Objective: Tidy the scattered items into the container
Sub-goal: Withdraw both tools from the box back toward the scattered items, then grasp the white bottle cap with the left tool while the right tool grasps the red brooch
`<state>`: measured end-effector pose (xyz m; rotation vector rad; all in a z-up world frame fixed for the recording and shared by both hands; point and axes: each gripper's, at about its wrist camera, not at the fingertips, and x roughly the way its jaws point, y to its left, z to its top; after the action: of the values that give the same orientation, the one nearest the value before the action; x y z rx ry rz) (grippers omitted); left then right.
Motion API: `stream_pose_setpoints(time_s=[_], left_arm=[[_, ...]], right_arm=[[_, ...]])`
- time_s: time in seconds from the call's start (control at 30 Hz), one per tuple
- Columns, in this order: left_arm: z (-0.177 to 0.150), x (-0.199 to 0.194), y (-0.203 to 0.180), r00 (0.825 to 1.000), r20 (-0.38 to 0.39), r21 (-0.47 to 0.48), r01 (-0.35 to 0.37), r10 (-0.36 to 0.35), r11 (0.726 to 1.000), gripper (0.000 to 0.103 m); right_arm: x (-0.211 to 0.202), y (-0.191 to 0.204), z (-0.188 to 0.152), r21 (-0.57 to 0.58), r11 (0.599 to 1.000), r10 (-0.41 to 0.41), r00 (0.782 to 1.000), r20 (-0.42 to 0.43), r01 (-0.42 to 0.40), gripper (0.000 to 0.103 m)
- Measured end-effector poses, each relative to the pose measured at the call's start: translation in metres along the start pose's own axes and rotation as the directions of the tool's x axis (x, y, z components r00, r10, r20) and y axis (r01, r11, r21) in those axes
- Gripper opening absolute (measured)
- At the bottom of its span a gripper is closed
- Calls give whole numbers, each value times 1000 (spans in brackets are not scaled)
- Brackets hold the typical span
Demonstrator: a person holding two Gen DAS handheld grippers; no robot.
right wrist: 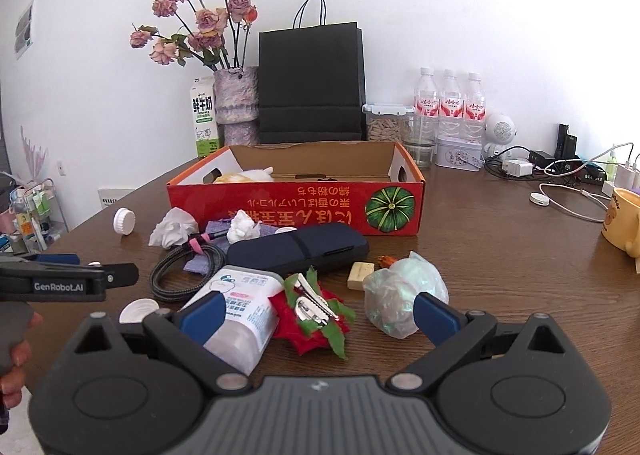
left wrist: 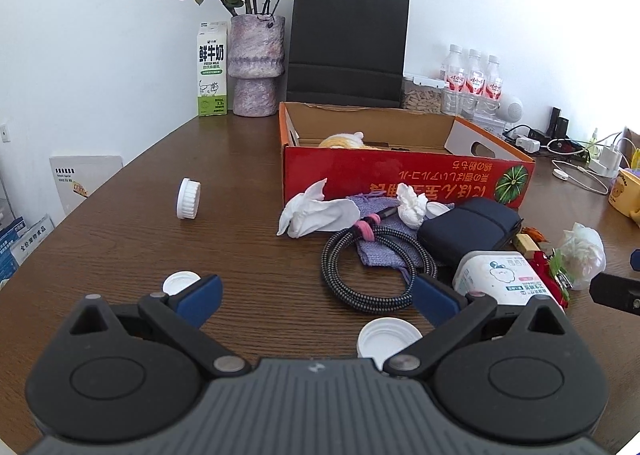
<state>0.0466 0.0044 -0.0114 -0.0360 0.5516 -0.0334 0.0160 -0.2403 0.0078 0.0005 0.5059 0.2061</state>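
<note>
The red cardboard box [right wrist: 296, 207] sits on the wooden bench [left wrist: 248, 255], its long side running left to right across both views, its top open, with something pale yellow and white lying inside near its left end. The loose items lie in front of it: a dark blue case [right wrist: 298, 249] lies flat with its long axis roughly parallel to the box front, a coiled braided cable [left wrist: 372, 267] lies just left of it, and crumpled tissues [left wrist: 316, 213] lie near the box wall. A white jar lid [left wrist: 188, 199] stands on edge, well apart to the left.

The left hand-held gripper [left wrist: 316, 301] hangs over bare bench with its blue fingers spread wide, holding nothing. The right hand-held gripper [right wrist: 316, 315] is spread too, over a white plastic tub [right wrist: 240, 307] lying on its side and a red and green felt flower [right wrist: 316, 307].
</note>
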Motion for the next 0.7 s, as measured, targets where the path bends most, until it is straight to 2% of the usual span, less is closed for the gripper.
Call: stream_pose_setpoints(time_s=[0.7], left_arm=[[-14,7,-15,997,-78,62,20,-15,998,103]], right_arm=[[7,-12,-13,40,998,-36,998,-42,38,100]])
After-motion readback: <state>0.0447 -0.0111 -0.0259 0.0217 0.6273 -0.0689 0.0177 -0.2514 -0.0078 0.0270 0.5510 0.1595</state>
